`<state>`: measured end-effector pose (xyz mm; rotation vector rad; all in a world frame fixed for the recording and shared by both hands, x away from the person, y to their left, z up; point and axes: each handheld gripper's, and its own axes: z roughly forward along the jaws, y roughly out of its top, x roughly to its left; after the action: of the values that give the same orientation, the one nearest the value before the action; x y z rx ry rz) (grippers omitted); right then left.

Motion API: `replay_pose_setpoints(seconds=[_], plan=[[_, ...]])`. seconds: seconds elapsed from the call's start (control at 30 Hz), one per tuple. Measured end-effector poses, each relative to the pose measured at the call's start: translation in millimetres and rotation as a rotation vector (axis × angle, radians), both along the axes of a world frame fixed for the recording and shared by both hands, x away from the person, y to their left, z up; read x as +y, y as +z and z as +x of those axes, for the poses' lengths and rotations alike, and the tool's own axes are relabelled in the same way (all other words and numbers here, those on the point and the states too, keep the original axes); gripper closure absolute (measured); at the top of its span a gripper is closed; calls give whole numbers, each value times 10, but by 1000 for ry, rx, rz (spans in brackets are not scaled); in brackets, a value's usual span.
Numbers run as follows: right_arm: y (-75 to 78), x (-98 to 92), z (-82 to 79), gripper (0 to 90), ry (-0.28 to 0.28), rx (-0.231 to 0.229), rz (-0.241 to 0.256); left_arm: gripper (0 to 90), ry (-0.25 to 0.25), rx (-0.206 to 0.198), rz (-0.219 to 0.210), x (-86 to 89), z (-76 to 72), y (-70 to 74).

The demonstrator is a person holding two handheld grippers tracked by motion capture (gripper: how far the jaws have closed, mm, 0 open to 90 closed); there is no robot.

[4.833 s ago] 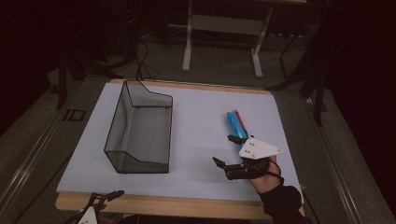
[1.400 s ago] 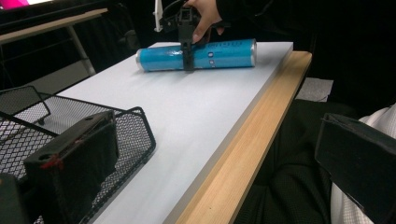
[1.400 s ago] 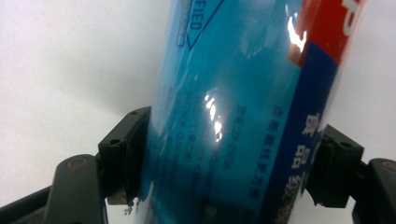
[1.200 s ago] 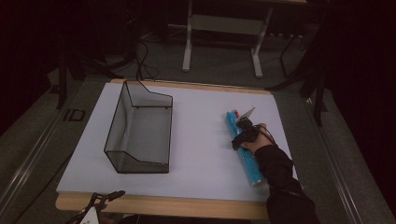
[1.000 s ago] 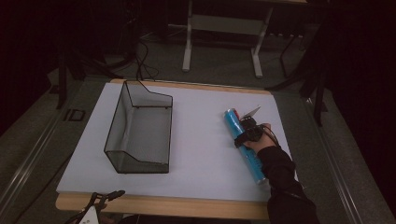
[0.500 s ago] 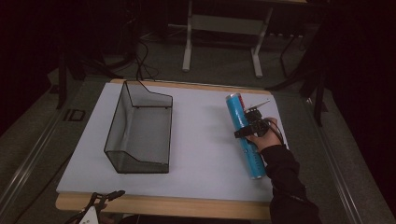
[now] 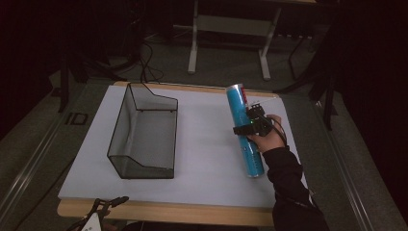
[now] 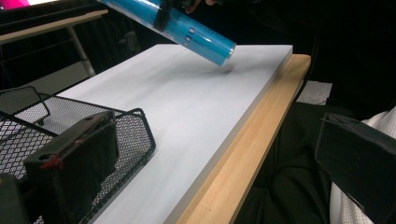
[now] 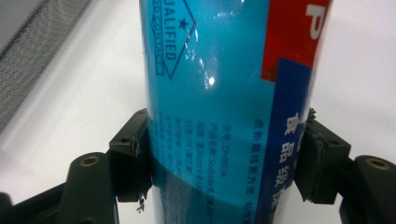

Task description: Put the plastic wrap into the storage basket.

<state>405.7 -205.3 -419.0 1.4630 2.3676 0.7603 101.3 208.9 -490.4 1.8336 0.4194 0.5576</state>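
A long blue tube (image 7: 244, 133) with red and white print hangs tilted over the right side of the white tabletop (image 7: 202, 144). My right gripper (image 7: 250, 126) is shut on the tube's middle; in the right gripper view both pads (image 9: 133, 158) press the blue tube (image 9: 219, 102). The left gripper view has the blue tube (image 8: 182, 30) raised above the board, its lower end off the surface. My left gripper (image 7: 103, 209) sits low at the table's front edge, its black jaws (image 8: 70, 168) wide apart with nothing between them.
A black wire mesh basket (image 7: 144, 132) stands on the left half of the tabletop, and its corner (image 8: 126, 135) lies close to my left gripper. A wooden strip (image 8: 247, 140) edges the front of the table. Desk legs and cables stand on the floor beyond.
My right gripper closed on the tube, which lay flat on the table, and has lifted it and carried it farther from the front edge. The left gripper stayed put.
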Motion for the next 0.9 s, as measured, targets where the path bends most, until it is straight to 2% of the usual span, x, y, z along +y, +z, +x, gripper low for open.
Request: replay_pose_setpoints(seconds=[0.27, 0.53, 0.73, 0.9], plan=[[214, 243, -27, 315, 39, -40, 37, 3, -1, -1, 1, -1, -1, -1], [384, 508, -46, 315, 79, -57, 82, 3, 0, -3, -2, -1, -3, 1], [470, 707, -85, 315, 122, -77, 79, 3, -2, -2, -8, 5, -3, 3], [572, 911, -105, 315, 151, -96, 102, 3, -3, -6, -4, 7, -2, 3]])
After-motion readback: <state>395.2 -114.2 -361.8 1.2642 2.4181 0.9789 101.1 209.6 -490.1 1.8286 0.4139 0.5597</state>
